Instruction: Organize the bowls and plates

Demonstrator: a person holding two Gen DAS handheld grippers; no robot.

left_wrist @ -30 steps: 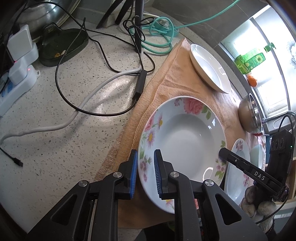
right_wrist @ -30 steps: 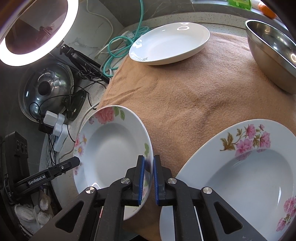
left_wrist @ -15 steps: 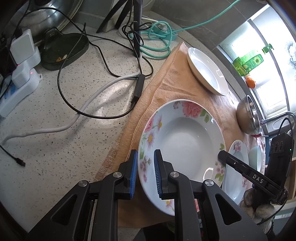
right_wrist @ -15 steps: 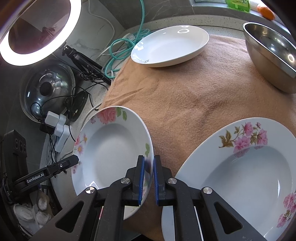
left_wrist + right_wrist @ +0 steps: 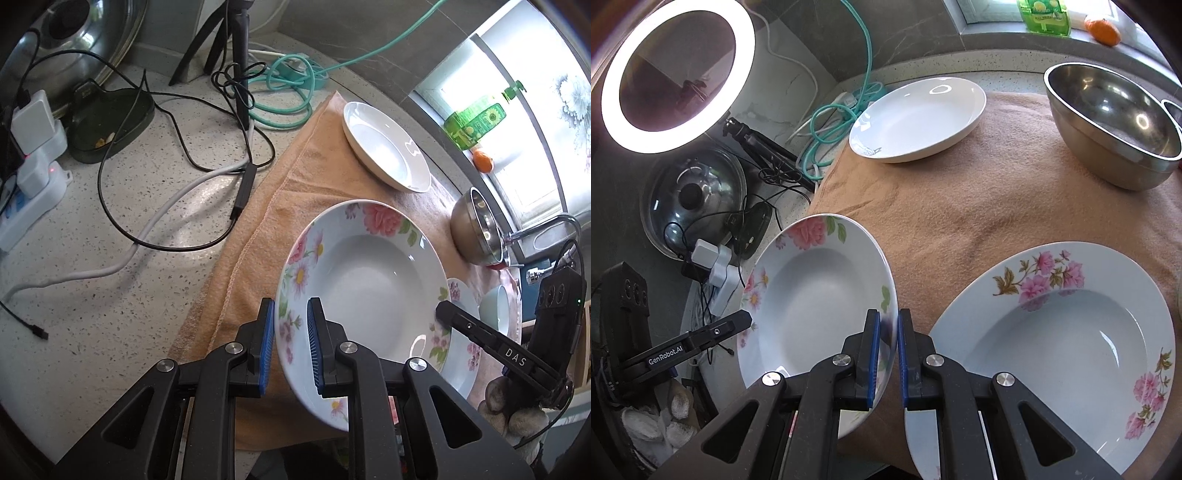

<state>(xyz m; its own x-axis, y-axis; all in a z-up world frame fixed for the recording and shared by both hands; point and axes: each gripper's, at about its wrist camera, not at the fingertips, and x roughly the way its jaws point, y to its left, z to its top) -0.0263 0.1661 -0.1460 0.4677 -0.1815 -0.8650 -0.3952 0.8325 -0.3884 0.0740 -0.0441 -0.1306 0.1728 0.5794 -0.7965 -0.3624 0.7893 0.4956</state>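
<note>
Over that tan towel point(image 5: 960, 206) you've got both grippers (left point(image 5: 290, 341), right point(image 5: 885, 352)) pinching one floral plate point(image 5: 820, 295) by opposite rims, so uneven pulling could slip it.

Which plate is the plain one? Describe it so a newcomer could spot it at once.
Find the tan towel spread over the speckled counter. At its far corner, next to the coiled teal cable, sits the plain white plate. The other two plates have pink flowers on their rims; this one is nearly all white, and the steel bowl beside it is metal.
</note>
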